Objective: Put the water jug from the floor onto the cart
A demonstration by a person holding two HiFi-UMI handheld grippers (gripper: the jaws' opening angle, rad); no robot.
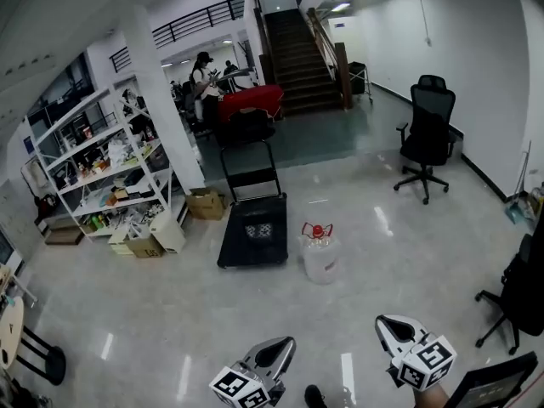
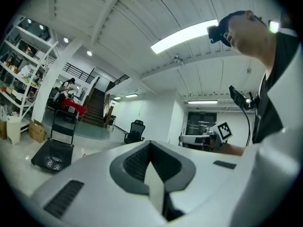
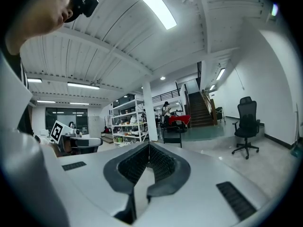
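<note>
The water jug [image 1: 321, 255], clear with a red cap and handle, stands upright on the shiny floor just right of the cart. The cart [image 1: 253, 229] is a low black platform with an upright black push handle at its far end. It also shows at the left of the left gripper view [image 2: 52, 156]. My left gripper [image 1: 285, 345] and right gripper [image 1: 385, 322] hang low at the near edge of the head view, well short of the jug. Both point level toward it. Each one's jaws meet at the tip with nothing between them [image 2: 150, 144] [image 3: 149, 145].
White shelves [image 1: 102, 168] and cardboard boxes [image 1: 206, 204] stand left of the cart. A black office chair [image 1: 427, 138] is at the right, another chair [image 1: 518, 287] nearer. A red-covered table [image 1: 251, 100], a person [image 1: 204, 79] and a staircase [image 1: 297, 58] lie beyond.
</note>
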